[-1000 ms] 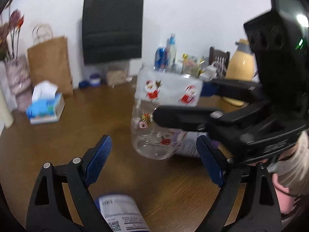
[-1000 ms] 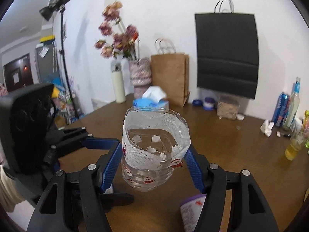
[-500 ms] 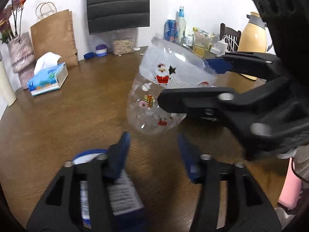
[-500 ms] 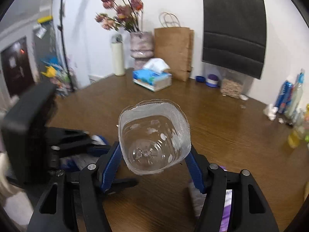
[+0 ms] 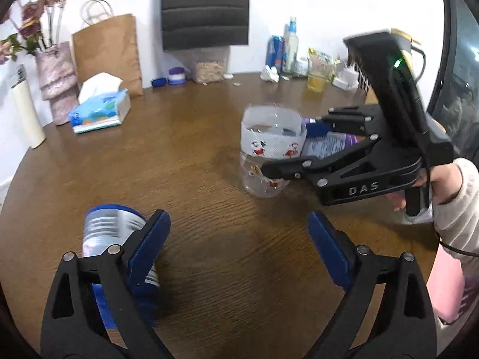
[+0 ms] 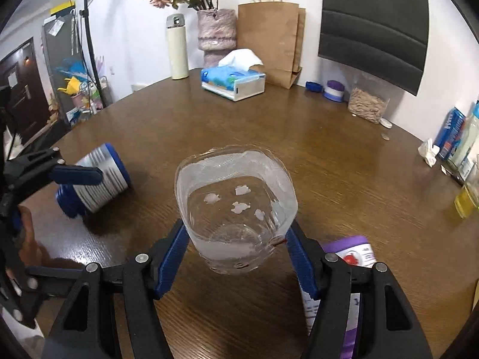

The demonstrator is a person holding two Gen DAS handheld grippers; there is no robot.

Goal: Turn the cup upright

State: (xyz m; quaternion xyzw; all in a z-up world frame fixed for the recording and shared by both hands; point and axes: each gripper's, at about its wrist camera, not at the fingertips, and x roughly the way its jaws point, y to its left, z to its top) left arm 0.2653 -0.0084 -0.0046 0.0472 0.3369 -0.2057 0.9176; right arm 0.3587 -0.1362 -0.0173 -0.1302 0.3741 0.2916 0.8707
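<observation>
Compared with one second ago, our cup (image 6: 236,212) has come down: it hung in the air and was tilted, and now its mouth looks up and its bottom is at the wooden table (image 6: 344,161) — from the left wrist view it seems to rest on the wood, but we cannot tell this for sure.

Our right gripper (image 6: 236,251) is clenched on the cup. One blue pad (image 6: 172,257) presses on the left of the clear wall and the other pad on the right, so the cup sits between the fingers, just in front of them. It is a clear plastic cup with a white band and small red Santa pictures near the rim.

Our left gripper (image 5: 239,248) is released, its blue pads are far from each other and nothing is between them. The cup (image 5: 271,152) stands ahead of this claw and a little to the right, well apart from it. A blue-capped can (image 5: 110,233) lies on its side just beside the left finger of this claw, partly hidden behind it. A purple package (image 6: 353,257) lies on the table just under the right finger of the right claw. Far ahead of both claws we see a tissue box (image 6: 233,82) — near the brown paper bag (image 6: 269,39).
</observation>
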